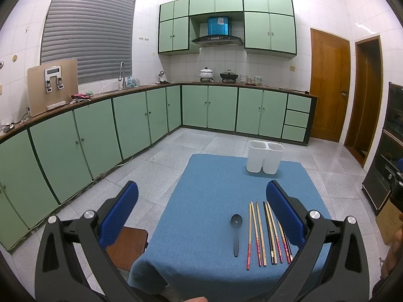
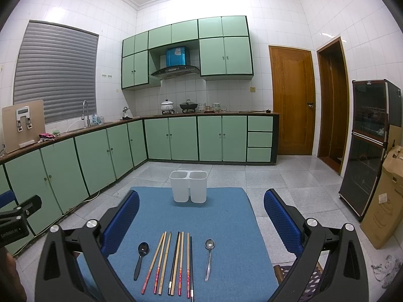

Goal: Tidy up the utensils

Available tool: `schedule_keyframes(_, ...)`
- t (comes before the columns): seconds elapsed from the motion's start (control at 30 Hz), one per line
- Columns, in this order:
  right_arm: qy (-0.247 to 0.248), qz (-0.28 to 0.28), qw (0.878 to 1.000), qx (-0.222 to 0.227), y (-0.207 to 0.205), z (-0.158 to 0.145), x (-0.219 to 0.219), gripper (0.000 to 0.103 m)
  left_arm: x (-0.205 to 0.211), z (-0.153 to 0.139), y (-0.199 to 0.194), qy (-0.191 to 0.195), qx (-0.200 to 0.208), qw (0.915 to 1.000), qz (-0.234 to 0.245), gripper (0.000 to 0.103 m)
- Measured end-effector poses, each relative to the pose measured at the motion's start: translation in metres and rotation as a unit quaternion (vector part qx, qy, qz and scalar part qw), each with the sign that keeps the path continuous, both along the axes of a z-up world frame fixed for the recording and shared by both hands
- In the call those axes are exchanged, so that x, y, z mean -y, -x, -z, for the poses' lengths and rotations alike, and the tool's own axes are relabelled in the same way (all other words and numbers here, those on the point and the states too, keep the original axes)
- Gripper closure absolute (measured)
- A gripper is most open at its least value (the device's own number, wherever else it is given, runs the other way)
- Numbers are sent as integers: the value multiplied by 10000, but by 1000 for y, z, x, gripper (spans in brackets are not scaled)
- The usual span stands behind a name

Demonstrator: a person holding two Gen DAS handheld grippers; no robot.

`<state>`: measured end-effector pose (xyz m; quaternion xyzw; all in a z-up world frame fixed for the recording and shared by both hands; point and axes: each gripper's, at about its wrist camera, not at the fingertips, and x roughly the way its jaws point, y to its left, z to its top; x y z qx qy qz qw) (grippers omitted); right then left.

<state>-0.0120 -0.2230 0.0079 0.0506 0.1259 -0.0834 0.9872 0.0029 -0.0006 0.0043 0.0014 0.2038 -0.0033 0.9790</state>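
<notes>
A blue mat (image 2: 221,226) covers a small table. On its near part lie a black spoon (image 2: 140,259), several chopsticks (image 2: 173,264) side by side, and a silver spoon (image 2: 208,256). A white two-compartment holder (image 2: 188,186) stands empty at the mat's far edge. My right gripper (image 2: 201,214) is open and empty, above the utensils. My left gripper (image 1: 201,206) is open and empty, above the mat's left edge; the black spoon (image 1: 236,234), chopsticks (image 1: 267,234) and holder (image 1: 264,159) show in its view.
Green kitchen cabinets (image 2: 100,156) run along the left and far walls. A wooden stool (image 1: 126,246) sits left of the table. A dark cabinet (image 2: 365,146) and cardboard boxes (image 2: 382,206) stand at the right. Tiled floor surrounds the table.
</notes>
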Motion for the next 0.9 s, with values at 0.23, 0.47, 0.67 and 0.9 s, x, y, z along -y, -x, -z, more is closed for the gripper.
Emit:
schedule_keyframes(0.23,5,8,10000,8,-2,0,-2,6,3,-2,2,0,11,10000,2,5)
schedule_keyframes(0.47,3,10,10000,13,-2,-1,-2,6,-1,-4,3,-5,11,10000,-7,5)
schedule_keyframes(0.67,9,8,10000,7,-4,1,-3,6,1,-6,3,-7,10,10000,-2,5)
schedule_keyframes(0.9,12,9,10000,10,-3,2,-3,6,1,-7,3,-2,5,10000,-6,5)
